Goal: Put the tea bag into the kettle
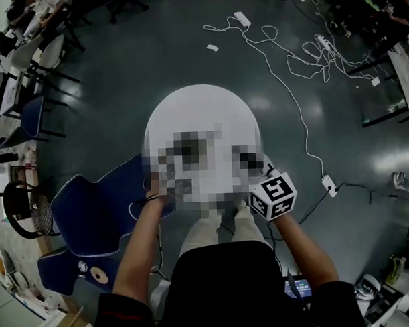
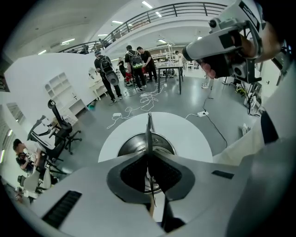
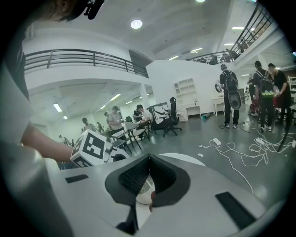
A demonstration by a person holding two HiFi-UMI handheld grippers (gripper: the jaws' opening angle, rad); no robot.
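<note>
Two grippers sit close under my cameras. My left gripper (image 2: 149, 122) has its jaws clenched flat together, tips aimed toward 12 o'clock and down over the open mouth of the kettle (image 2: 132, 144). A thin dark strand (image 2: 150, 183) hangs behind the pads, at 6 o'clock from the tips. I cannot tell whether it is pinched or whether it belongs to the tea bag, and I cannot pick out the bag itself in any view.

My right gripper (image 3: 149, 157) is also closed tip to tip. In the gap behind its pads I see a shiny steel piece (image 3: 142, 189) with a small reddish-brown knob (image 3: 151, 196), but I cannot tell whether the pads bear on it. From the left gripper view, that gripper is raised at 1 o'clock, well above the kettle. In the head view, its marker cube (image 1: 272, 196) sits at 4 o'clock of the table.

The steel kettle stands on the round white table (image 2: 185, 134), at the edge nearest me.

Beyond the table, white cables (image 2: 138, 99) trail across the grey floor toward 12 o'clock. A black office chair (image 2: 60, 129) stands at 9 o'clock. Farthest off, near 12 o'clock, several people (image 2: 134, 65) stand beside a dark table.
</note>
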